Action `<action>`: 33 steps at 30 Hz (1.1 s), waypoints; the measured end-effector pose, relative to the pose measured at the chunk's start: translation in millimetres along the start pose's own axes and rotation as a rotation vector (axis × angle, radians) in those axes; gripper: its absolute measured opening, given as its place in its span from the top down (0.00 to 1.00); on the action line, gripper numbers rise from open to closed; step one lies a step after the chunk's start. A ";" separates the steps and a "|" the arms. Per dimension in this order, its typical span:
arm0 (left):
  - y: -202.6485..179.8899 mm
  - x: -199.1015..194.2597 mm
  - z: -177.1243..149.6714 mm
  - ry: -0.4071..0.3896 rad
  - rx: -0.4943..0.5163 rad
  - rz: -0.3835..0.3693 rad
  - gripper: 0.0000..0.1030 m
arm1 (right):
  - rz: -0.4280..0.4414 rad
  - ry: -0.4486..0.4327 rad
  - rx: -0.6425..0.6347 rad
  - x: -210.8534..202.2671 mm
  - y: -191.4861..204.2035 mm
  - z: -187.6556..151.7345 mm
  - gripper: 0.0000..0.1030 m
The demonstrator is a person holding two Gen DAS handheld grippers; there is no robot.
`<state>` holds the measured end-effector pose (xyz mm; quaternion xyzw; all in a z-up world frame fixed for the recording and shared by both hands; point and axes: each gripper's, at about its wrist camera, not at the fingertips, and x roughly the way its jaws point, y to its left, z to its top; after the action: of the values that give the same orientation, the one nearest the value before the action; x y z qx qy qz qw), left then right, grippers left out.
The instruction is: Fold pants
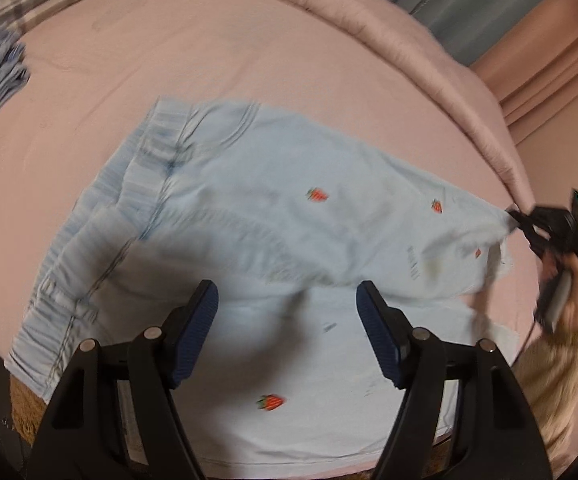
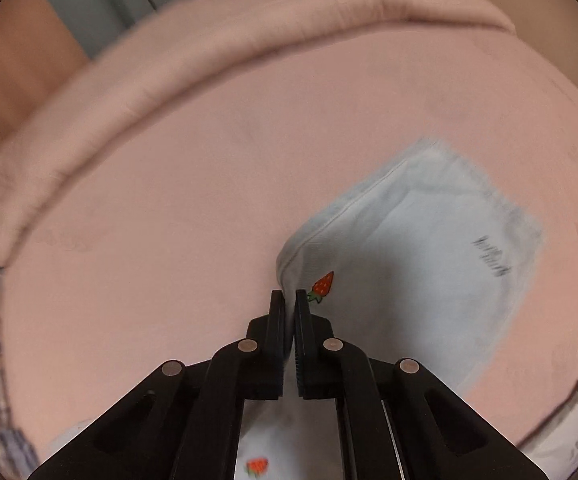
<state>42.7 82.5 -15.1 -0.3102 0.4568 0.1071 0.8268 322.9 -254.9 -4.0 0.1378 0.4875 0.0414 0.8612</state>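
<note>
Spread wide, the left gripper is hovering empty over the pants at lower centre. Farther off, at the right edge, the right gripper is pinching a leg hem above the bed. Keeping that hem taut and aligned should be giving a clean fold.

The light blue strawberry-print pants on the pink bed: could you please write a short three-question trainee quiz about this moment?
1. True or false: the left gripper has its jaws clamped on the light blue strawberry-print pants.
2. Which gripper grips the pants' edge? A) left B) right C) neither
3. Fill in: the pants lie on a ___ bed sheet.

Key: 1. False; its jaws are spread wide above the cloth. 2. B, the right gripper, jaws shut on the fabric. 3. Pink.
</note>
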 end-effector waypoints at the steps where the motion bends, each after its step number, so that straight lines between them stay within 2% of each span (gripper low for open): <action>1: -4.3 -1.8 1.4 -0.008 0.006 -0.006 0.30 | 0.035 -0.026 -0.003 -15.6 -8.9 -3.9 0.96; 4: -10.9 0.4 5.3 -0.010 -0.003 -0.034 0.30 | 0.116 -0.104 0.006 -55.4 -29.2 -19.0 0.96; 6: -12.8 1.7 7.1 -0.005 -0.017 -0.058 0.30 | 0.156 -0.156 0.027 -81.6 -49.4 -47.2 0.96; 9: -17.4 6.2 14.5 0.000 -0.033 -0.080 0.28 | 0.146 -0.183 0.083 -90.9 -82.1 -79.1 0.96; 12: -27.3 15.4 26.9 0.013 -0.037 -0.093 0.27 | 0.111 -0.133 0.118 -75.7 -104.1 -93.8 0.96; 16: -47.8 37.4 43.4 0.045 -0.025 -0.121 0.27 | 0.121 -0.037 0.191 -52.1 -124.7 -108.3 0.96; 20: -66.8 82.3 63.1 0.120 -0.058 -0.127 0.28 | 0.119 -0.011 0.188 -44.6 -126.0 -111.8 0.96; 21: -69.1 91.7 66.8 0.133 -0.072 -0.125 0.28 | 0.117 -0.012 0.182 -44.8 -115.8 -113.0 0.96; 23: -72.7 108.7 73.4 0.147 -0.086 -0.103 0.33 | 0.123 -0.016 0.178 -47.6 -109.8 -112.1 0.96; 24: -72.9 114.7 74.8 0.148 -0.089 -0.089 0.38 | 0.128 -0.018 0.177 -49.6 -109.6 -117.4 0.96; 26: -68.0 123.5 74.7 0.145 -0.108 -0.068 0.63 | 0.141 -0.013 0.184 -46.3 -107.7 -123.6 0.96; 27: -66.0 123.2 74.7 0.138 -0.097 -0.066 0.84 | 0.145 -0.009 0.183 -48.4 -112.3 -126.9 0.96; 28: -64.9 122.0 73.6 0.126 -0.080 -0.051 0.90 | 0.149 -0.008 0.182 -50.0 -118.6 -134.9 0.96; 31: -59.5 103.1 63.5 0.100 -0.069 -0.078 0.95 | 0.143 -0.010 0.173 -53.4 -121.1 -139.0 0.96; 33: -60.9 71.9 55.9 0.050 -0.047 -0.116 0.96 | 0.132 -0.016 0.168 -56.2 -117.8 -135.9 0.96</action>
<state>149.5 61.2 -27.1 -0.3580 0.4558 0.0620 0.8125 170.5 -352.6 -56.3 0.2414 0.4722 0.0558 0.8459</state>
